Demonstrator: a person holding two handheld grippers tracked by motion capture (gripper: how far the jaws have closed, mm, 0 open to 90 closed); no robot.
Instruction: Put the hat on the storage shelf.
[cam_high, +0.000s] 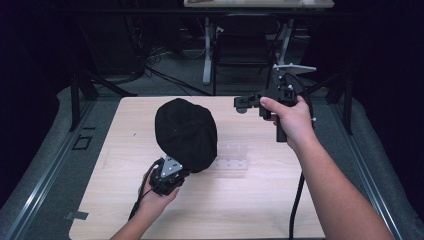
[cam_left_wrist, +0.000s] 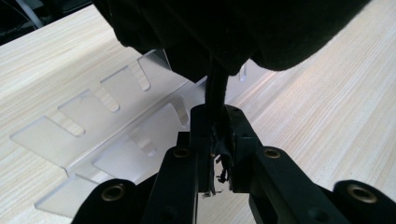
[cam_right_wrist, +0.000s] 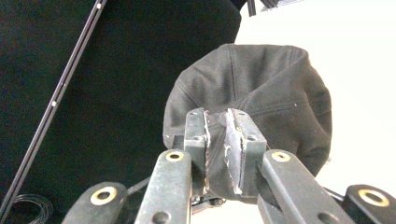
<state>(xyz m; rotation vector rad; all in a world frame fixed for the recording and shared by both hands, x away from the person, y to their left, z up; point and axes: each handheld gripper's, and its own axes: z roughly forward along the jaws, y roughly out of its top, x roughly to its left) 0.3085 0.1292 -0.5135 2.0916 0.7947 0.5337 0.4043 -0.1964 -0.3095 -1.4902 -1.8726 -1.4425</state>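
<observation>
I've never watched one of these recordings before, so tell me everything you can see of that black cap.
The black cap looks like soft dark fabric with stitched panels. It is lifted off the wooden table, its crown bulging upward. The left tool is shut on a bit of its lower edge. It hangs above a clear plastic rack. The right tool is held apart from it.

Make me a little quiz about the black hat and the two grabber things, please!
1. True or false: the left gripper is pinching the black cap.
2. What lies on the table beside the cap? A) a clear plastic rack B) a red cup C) a book
3. Fill in: the right gripper is held up above the table, and its jaws hold ____.

Key: 1 true. 2 A, the clear plastic rack. 3 nothing; there is a small gap between them, and the cap sits farther off.
</observation>
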